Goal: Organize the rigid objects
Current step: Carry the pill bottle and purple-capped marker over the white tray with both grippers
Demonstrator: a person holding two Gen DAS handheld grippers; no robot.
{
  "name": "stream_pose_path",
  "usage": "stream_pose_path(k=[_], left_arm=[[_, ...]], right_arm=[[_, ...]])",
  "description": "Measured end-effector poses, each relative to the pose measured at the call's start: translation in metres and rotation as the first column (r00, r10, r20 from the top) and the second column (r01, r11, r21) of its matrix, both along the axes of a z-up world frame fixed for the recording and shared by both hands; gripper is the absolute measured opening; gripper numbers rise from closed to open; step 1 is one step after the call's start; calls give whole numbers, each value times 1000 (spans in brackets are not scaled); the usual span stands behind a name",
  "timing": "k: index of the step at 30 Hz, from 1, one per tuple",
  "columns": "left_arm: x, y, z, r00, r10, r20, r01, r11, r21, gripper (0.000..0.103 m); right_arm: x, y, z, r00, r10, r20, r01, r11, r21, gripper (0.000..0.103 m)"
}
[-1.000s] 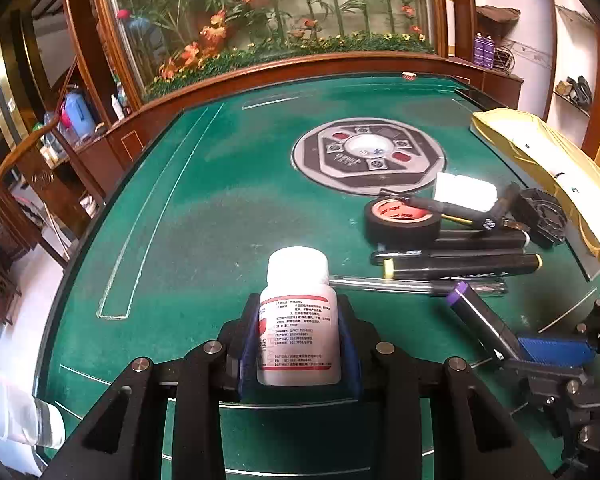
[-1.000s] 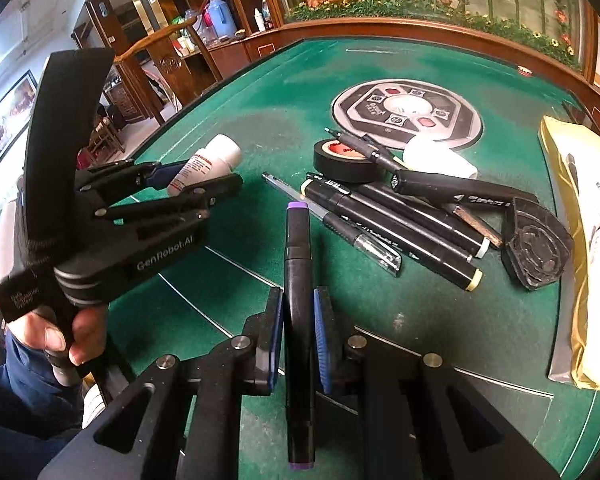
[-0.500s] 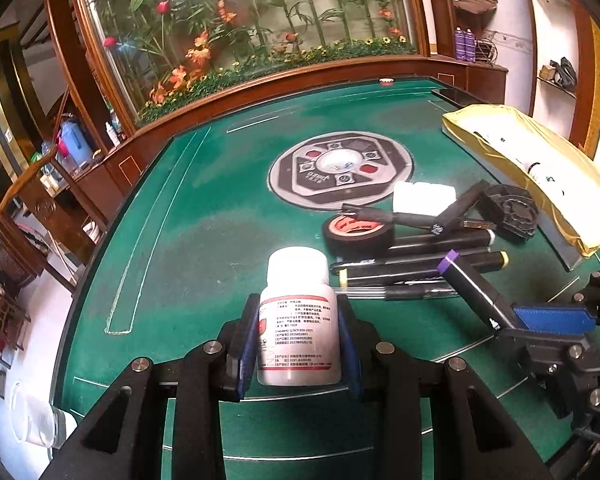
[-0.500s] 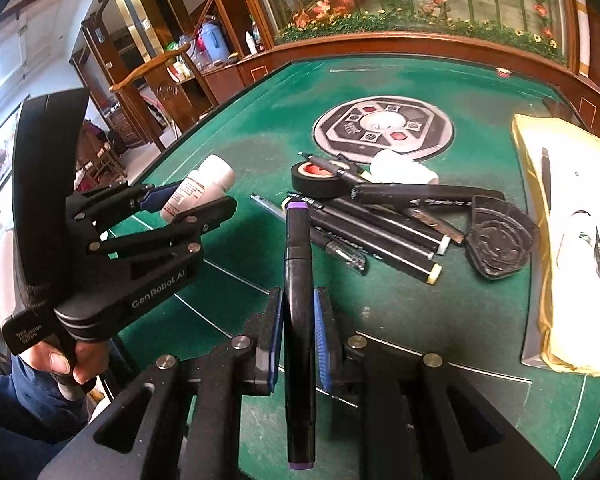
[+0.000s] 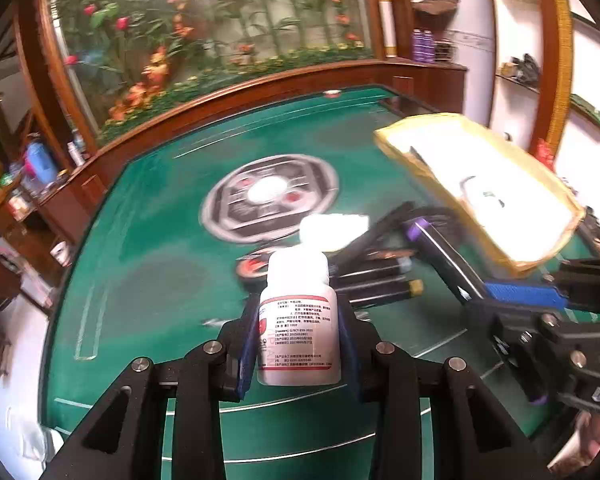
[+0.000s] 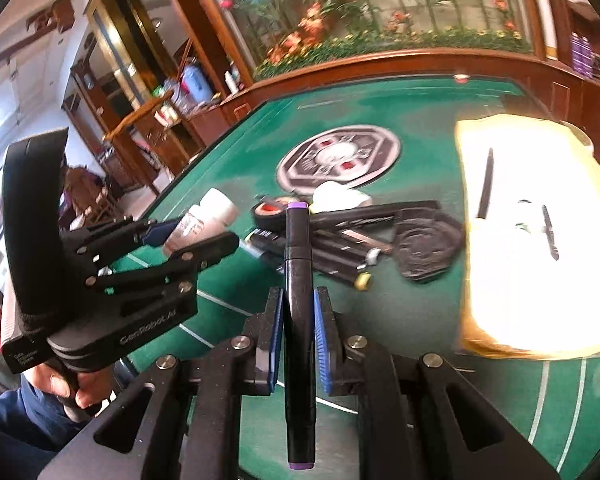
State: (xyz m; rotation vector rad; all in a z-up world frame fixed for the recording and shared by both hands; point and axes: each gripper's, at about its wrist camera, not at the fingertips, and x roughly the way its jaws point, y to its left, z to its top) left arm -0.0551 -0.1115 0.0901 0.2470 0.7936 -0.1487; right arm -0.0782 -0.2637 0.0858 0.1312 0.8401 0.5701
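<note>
My left gripper [image 5: 298,332] is shut on a white pill bottle [image 5: 298,320] with a red and white label, held upright above the green table [image 5: 160,240]. My right gripper [image 6: 296,320] is shut on a black marker with purple ends [image 6: 298,280], held lengthwise between the blue pads. Seen from the right wrist, the left gripper [image 6: 188,236] with the bottle [image 6: 204,220] hangs at the left. From the left wrist, the right gripper [image 5: 516,300] and its marker [image 5: 448,256] show at the right. Both views are blurred.
Several black markers [image 6: 332,248], a roll of black tape [image 6: 272,214], a white pad [image 6: 340,196] and a black fan-shaped piece [image 6: 424,244] lie mid-table. A yellow-rimmed tray [image 6: 472,320] holding pens stands at the right. A round grey panel [image 6: 340,156] marks the table's centre.
Both grippers have risen and swung toward the yellow tray at the right, each keeping hold of its object. The tray now looms larger in both views, and the pile of markers has dropped lower.
</note>
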Motion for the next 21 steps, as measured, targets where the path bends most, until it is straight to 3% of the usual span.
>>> stream_pose_path(k=[12,21], left_arm=[[16,-109,21,974,-221,-50,214,970,-111,37],[44,-171,7,949,-291,-123,264,944,-198,37]], right_arm=[[18,-116,17,965,-263,-3,263,964,43,14],[56,-165,8,917,-395,-49,396,918,20,14]])
